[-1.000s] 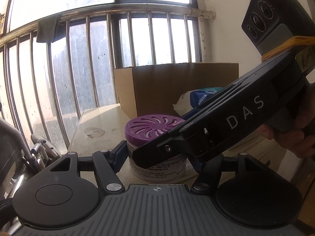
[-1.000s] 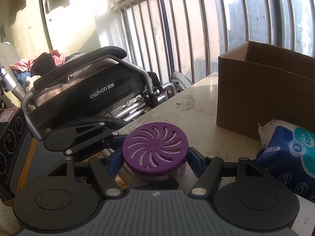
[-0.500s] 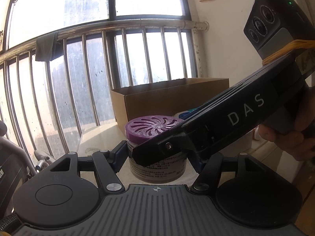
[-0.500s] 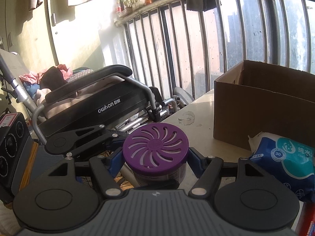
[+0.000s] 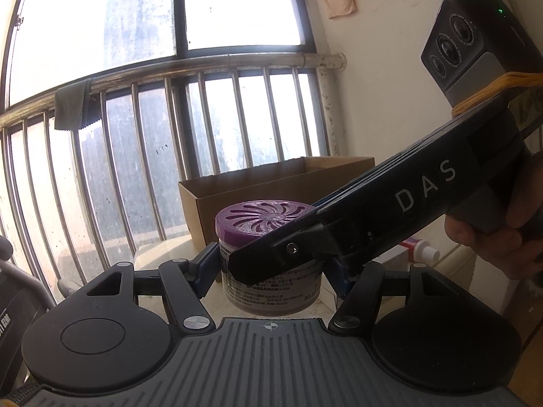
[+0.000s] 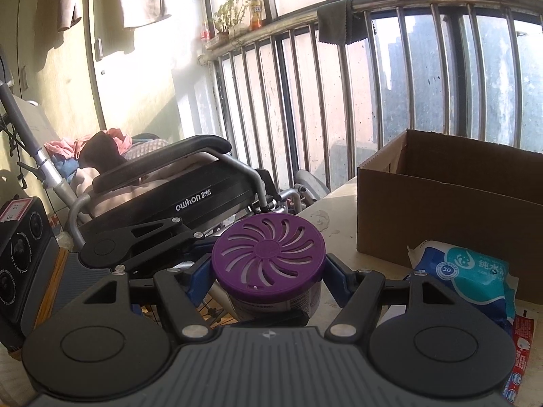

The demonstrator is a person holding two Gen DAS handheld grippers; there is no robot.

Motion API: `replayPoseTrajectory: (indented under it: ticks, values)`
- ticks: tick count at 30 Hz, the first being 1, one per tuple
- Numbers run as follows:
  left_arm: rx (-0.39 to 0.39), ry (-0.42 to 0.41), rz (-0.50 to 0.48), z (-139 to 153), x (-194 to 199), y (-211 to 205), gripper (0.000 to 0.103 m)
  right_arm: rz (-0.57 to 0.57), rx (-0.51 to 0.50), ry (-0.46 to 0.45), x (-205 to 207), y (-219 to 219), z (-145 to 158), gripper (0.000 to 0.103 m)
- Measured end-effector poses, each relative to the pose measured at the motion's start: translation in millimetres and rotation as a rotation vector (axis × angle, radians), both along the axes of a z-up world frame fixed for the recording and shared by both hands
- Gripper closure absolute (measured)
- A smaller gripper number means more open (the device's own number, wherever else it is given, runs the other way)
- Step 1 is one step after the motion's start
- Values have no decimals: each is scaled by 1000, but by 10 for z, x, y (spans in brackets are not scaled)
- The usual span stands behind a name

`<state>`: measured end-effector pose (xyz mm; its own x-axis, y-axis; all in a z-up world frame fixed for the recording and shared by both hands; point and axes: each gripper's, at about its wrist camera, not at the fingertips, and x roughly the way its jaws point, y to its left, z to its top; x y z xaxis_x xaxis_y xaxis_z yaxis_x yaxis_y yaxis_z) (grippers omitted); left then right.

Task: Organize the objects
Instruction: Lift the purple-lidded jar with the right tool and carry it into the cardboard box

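Observation:
A round jar with a purple slotted lid [image 5: 268, 218] and a white printed label is gripped by both grippers at once. My left gripper [image 5: 271, 273] is shut on its sides with blue pads. The right gripper's black finger [image 5: 271, 254] crosses in front of the label, and a hand [image 5: 492, 240] holds that tool at the right. In the right wrist view my right gripper [image 6: 268, 273] is shut on the same jar [image 6: 268, 247], with the left gripper's fingers [image 6: 142, 234] reaching in from the left. An open cardboard box [image 6: 441, 210] stands behind.
A blue pack of wipes [image 6: 468, 271] and a red tube [image 6: 519, 356] lie on the pale table [image 6: 339, 196] before the box [image 5: 258, 183]. A folded wheelchair [image 6: 169, 196] stands left of the table. A metal railing [image 5: 135, 169] runs behind.
Both grippers have risen with the jar held between them, and the box and table sit lower in both views. Neither grip has changed.

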<state>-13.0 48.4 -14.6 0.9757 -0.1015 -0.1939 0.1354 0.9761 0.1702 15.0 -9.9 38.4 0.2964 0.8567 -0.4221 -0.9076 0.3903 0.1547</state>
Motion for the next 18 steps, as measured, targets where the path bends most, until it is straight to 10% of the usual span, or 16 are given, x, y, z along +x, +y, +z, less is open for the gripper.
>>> replayPoseTrajectory:
  ticks: [18]
  values:
    - [-3, -4, -16, 14, 27, -54, 38, -19, 12, 6, 12, -105, 13, 31]
